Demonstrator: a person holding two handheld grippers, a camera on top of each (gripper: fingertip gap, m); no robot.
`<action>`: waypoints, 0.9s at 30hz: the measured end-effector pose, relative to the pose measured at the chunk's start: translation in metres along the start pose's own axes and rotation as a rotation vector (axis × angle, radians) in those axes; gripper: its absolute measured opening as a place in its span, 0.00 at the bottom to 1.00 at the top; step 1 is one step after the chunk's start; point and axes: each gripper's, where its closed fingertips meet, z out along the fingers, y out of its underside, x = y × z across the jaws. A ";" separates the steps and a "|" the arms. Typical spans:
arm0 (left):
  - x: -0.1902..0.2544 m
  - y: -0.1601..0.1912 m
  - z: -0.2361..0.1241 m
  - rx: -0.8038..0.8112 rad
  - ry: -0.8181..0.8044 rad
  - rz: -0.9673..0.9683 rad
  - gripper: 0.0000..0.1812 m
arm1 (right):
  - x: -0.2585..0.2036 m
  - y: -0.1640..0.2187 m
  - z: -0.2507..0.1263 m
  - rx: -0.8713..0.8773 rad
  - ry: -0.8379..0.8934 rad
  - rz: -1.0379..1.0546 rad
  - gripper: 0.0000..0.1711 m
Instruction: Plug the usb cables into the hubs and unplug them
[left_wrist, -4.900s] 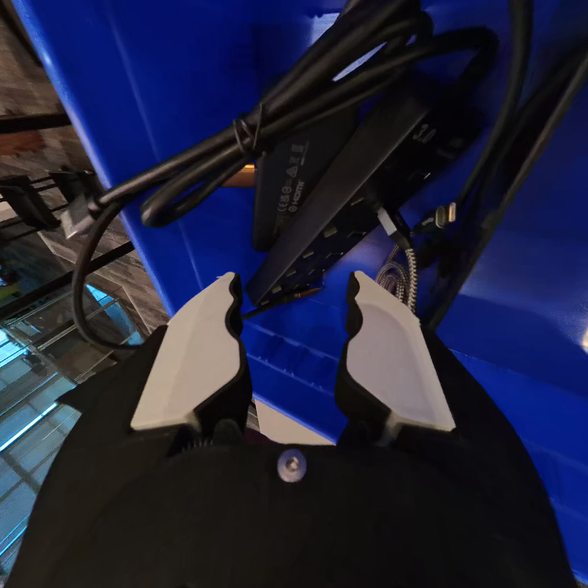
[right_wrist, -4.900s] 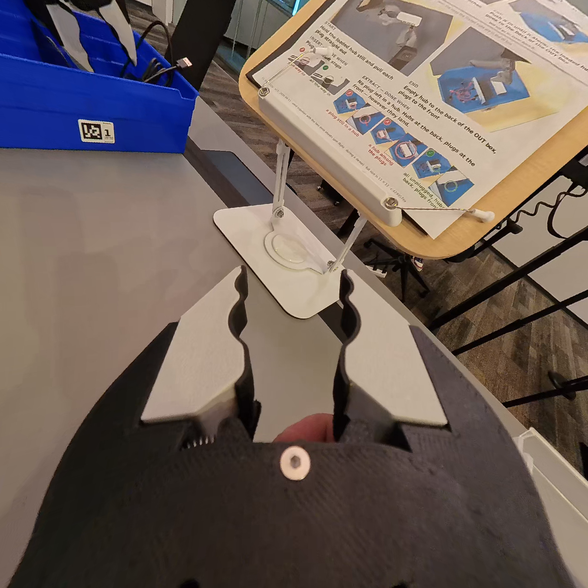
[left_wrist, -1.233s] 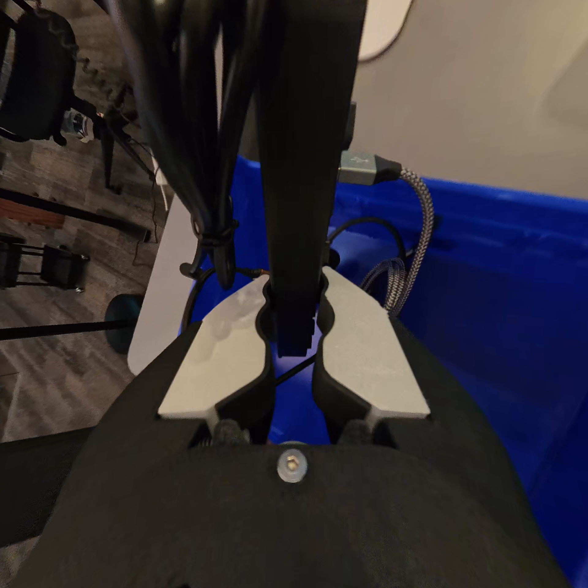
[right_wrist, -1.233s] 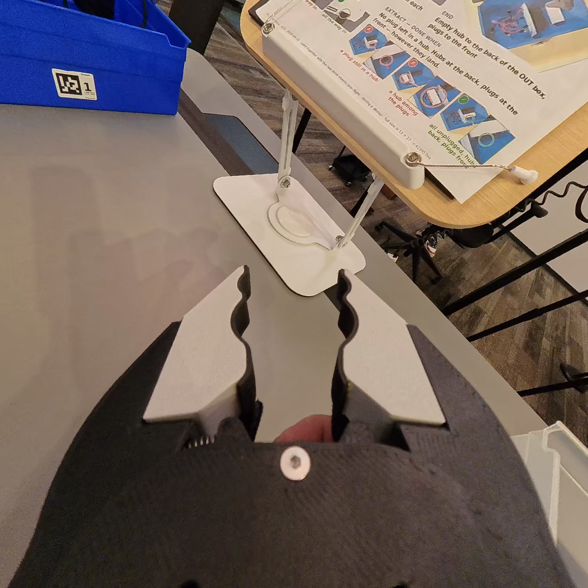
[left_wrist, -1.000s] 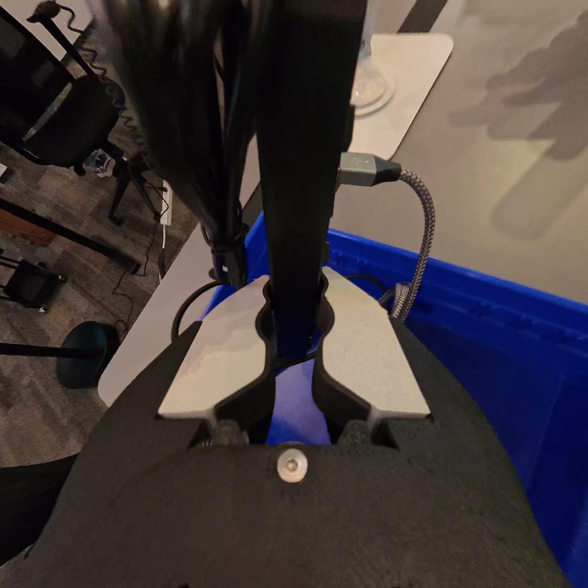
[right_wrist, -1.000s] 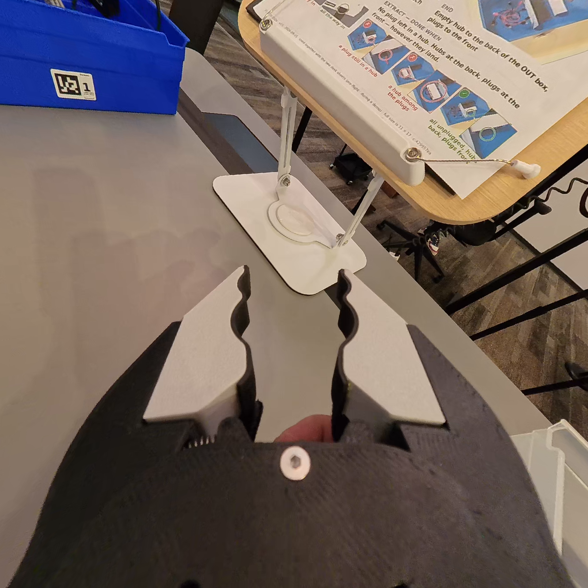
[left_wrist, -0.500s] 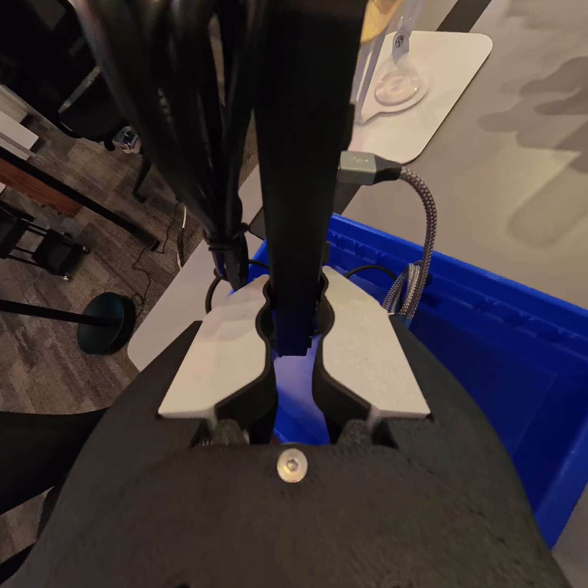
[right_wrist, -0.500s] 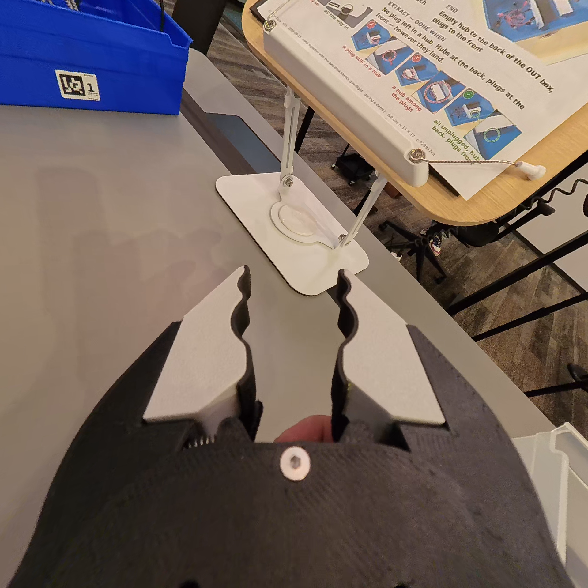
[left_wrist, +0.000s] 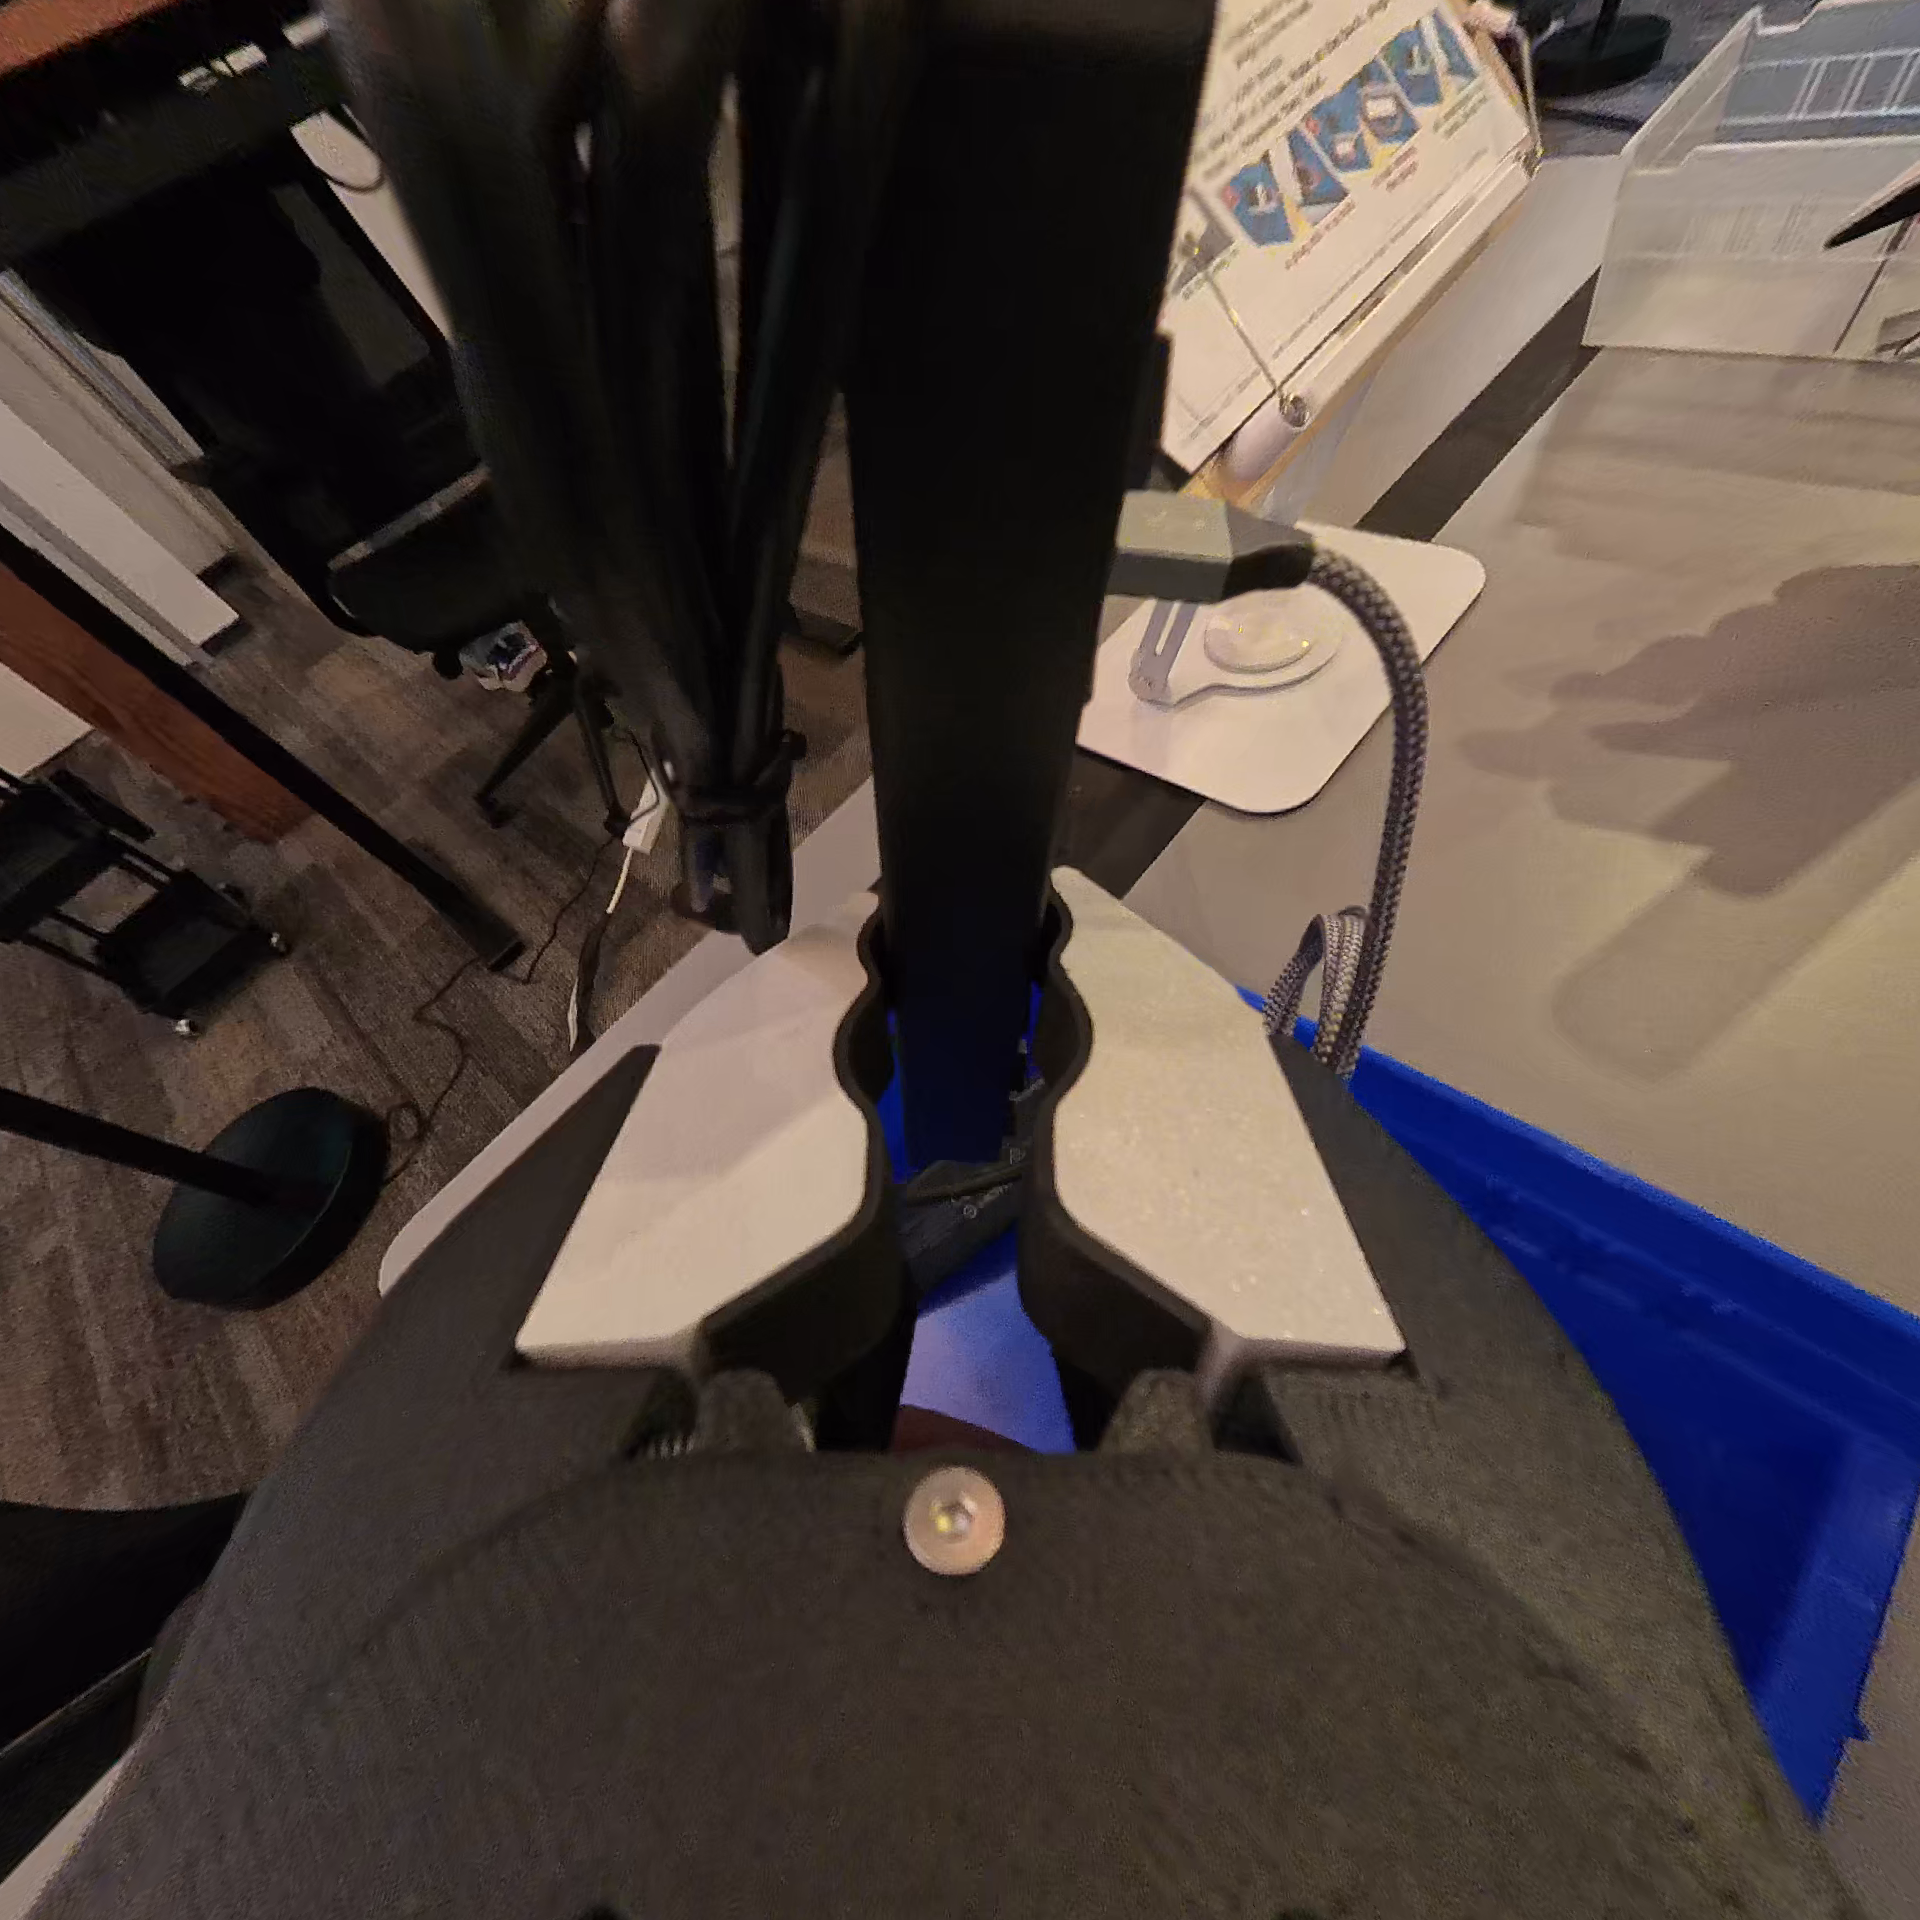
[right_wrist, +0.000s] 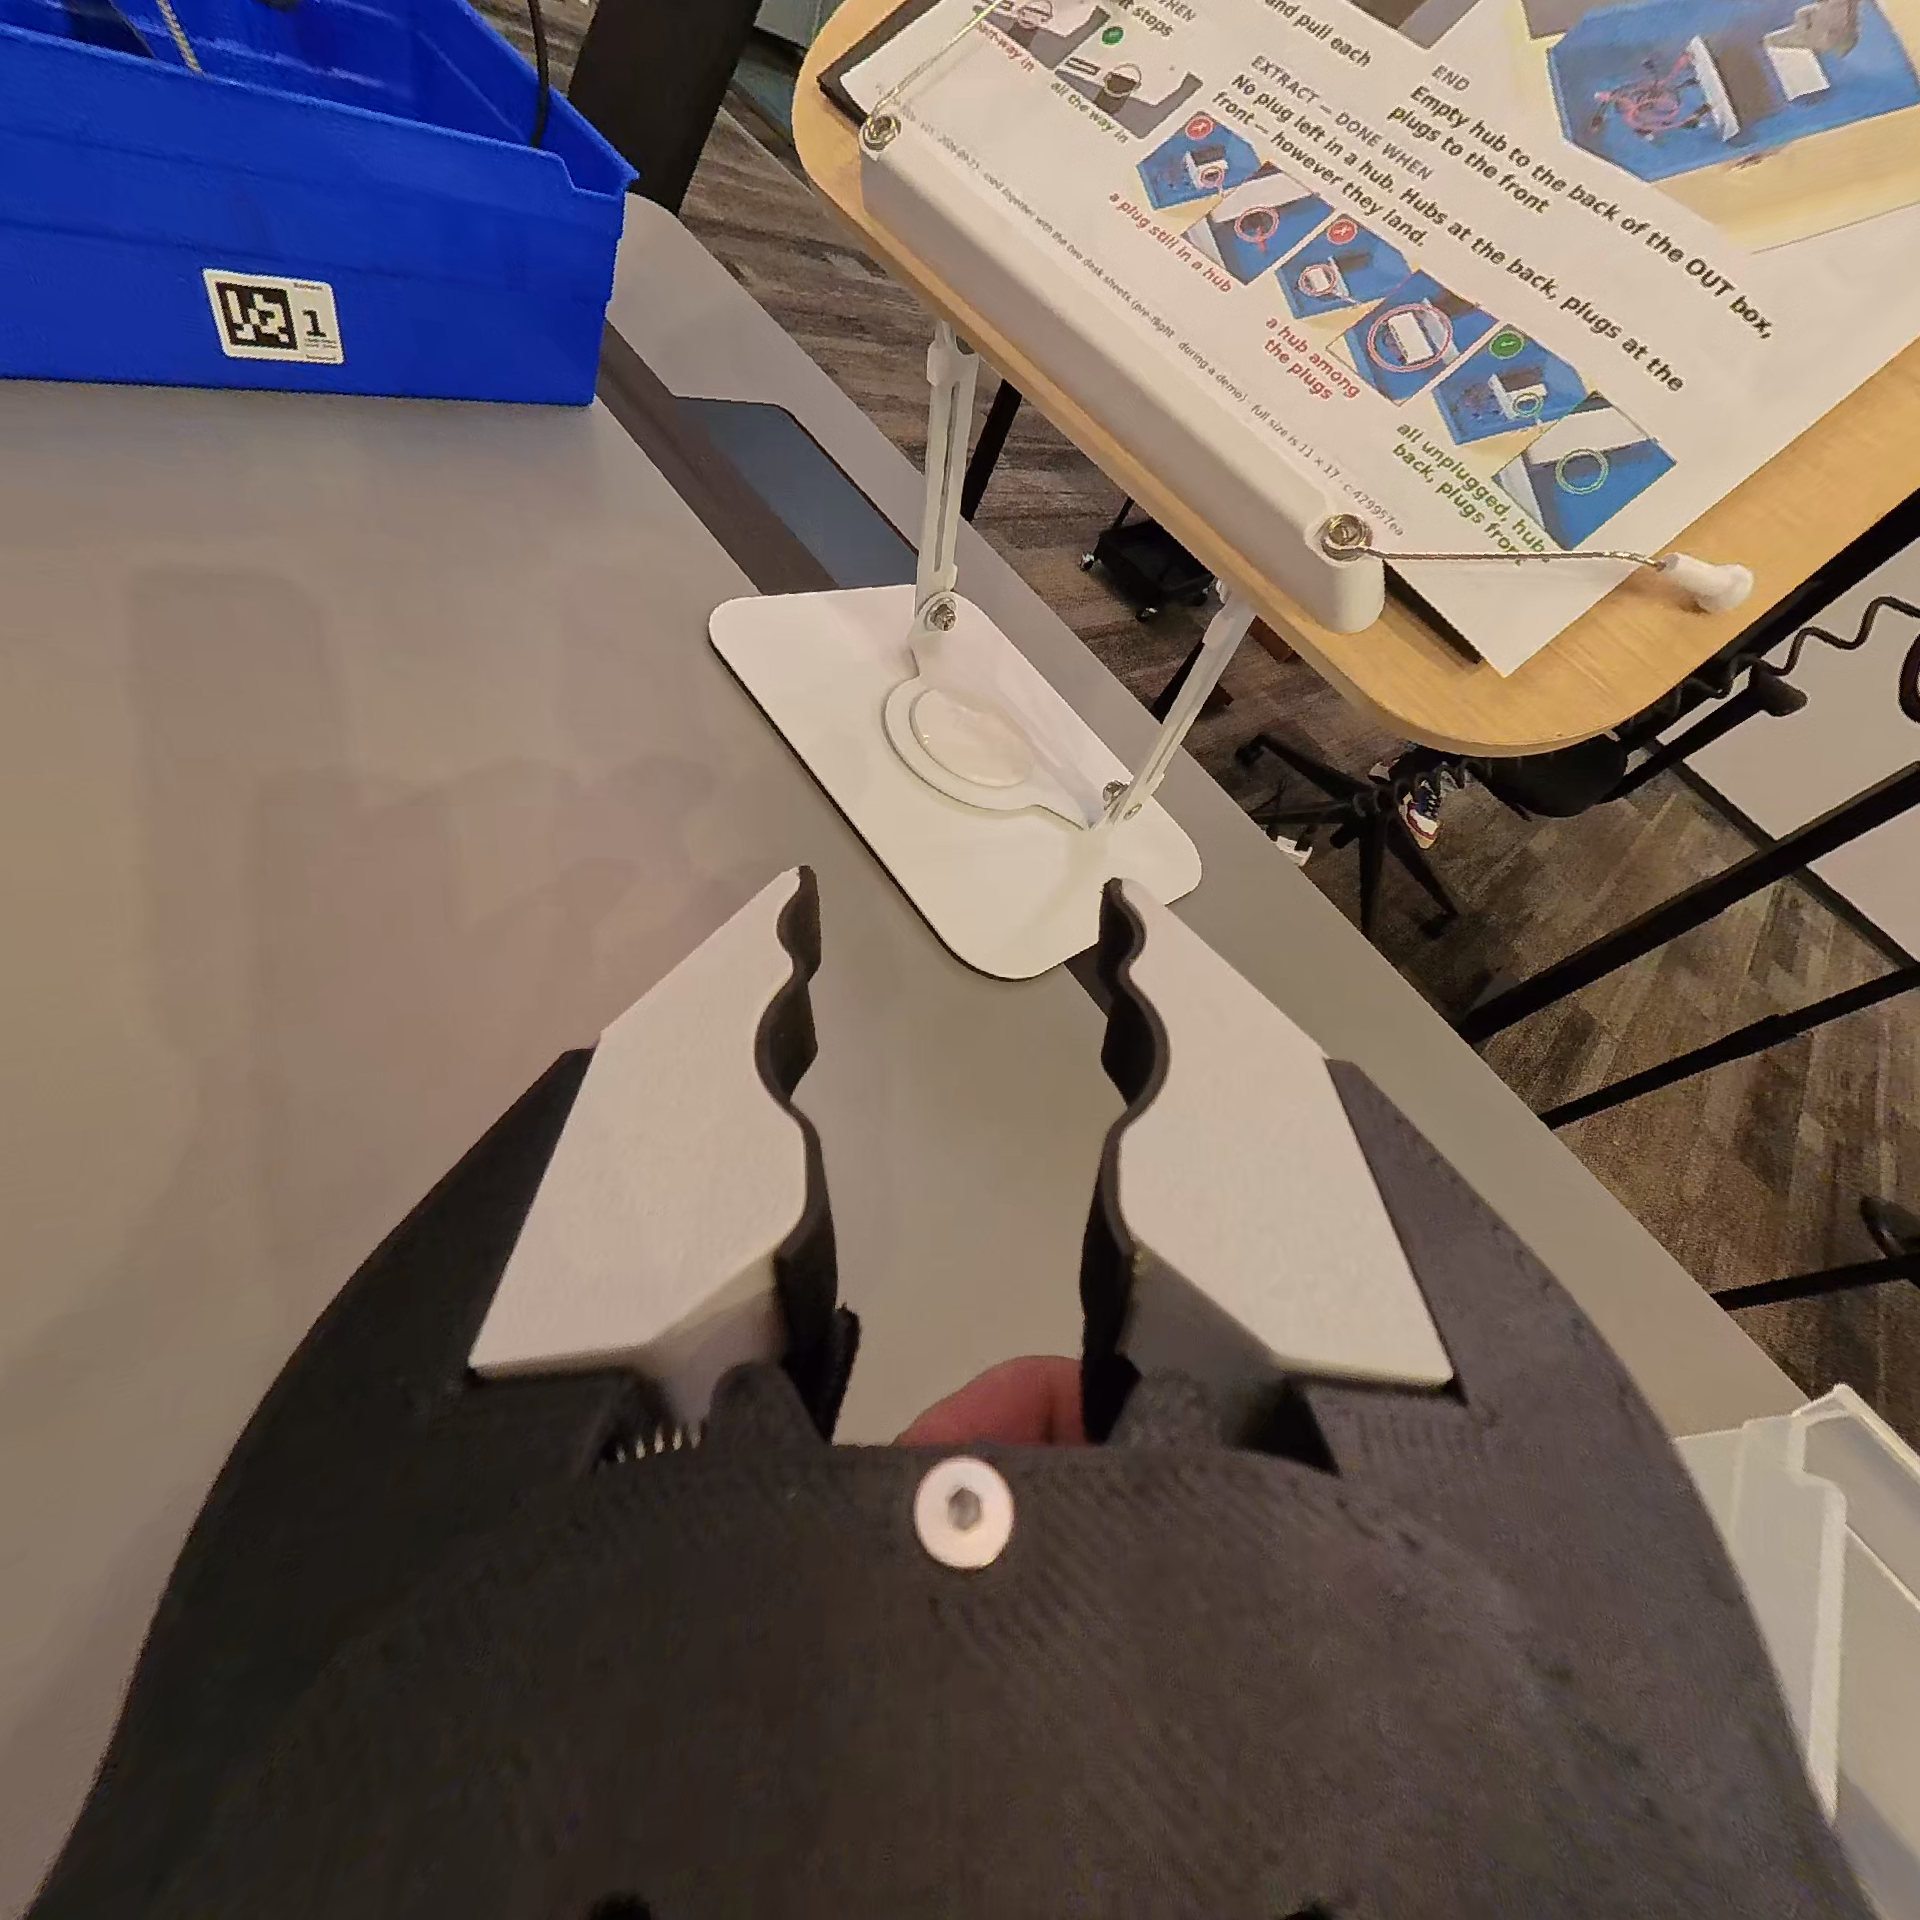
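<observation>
- Hub (left_wrist: 987, 499), a long flat black bar, stands upright between the left gripper (left_wrist: 961, 945) fingers, which are clamped on its lower end, lifted over the near corner of the blue bin (left_wrist: 1621, 1278).
- One braided cable (left_wrist: 1397, 758) is plugged into the hub's right side by a grey plug (left_wrist: 1195, 545); it arcs down and its slack drops to the bin rim.
- A bundle of black cables (left_wrist: 644, 436), tied near its lower end, hangs just left of the hub.
- Risk, as I judge it: the grip is only on the hub's end, so pulling the plug sideways could twist or slip the bar out of the fingers; the trailing braid may also snag on the bin rim.
- Right gripper (right_wrist: 956, 914) has its fingers spread and empty, above the bare grey table (right_wrist: 312, 831), just near the white stand base (right_wrist: 966, 769) of the instruction board (right_wrist: 1351, 260), well apart from the hub.
- It looks like the free tool for pulling the plug.
</observation>
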 end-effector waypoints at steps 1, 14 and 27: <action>0.001 -0.003 -0.001 0.017 0.000 -0.009 0.15 | 0.000 0.000 0.000 0.000 0.000 0.000 0.30; -0.003 -0.058 -0.009 0.262 -0.112 -0.092 0.14 | -0.001 -0.006 -0.002 0.019 -0.003 0.007 0.30; -0.032 -0.104 -0.029 0.236 -0.346 -0.071 0.13 | -0.001 -0.010 -0.004 0.034 -0.004 0.011 0.30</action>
